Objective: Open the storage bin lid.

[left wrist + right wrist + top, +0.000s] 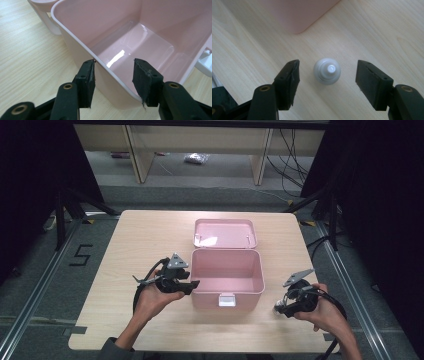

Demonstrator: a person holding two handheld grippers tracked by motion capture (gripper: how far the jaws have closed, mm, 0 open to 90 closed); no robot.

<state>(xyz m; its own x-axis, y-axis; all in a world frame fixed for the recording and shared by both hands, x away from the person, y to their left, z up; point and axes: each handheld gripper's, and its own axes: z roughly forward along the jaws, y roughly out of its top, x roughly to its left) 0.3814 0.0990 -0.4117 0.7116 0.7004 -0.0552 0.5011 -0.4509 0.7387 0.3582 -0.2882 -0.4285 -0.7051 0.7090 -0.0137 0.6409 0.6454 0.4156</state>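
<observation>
Now my right hand-held gripper (327, 82) straddles the small white bottle (327, 71) mid-frame, ungripped; left hand-held gripper (113, 82) brackets, unclamped, the open pink box's (140, 47) wall; packing remains.

From my high view the small white domed plastic bottle (327, 71) sits under the right gripper (279, 309), too small to make out. In my right gripper view the open pink plastic box (299, 13) is cut off at the top edge, only a corner showing; its white front latch (204, 62) is cropped at the right edge of my left gripper view.
</observation>
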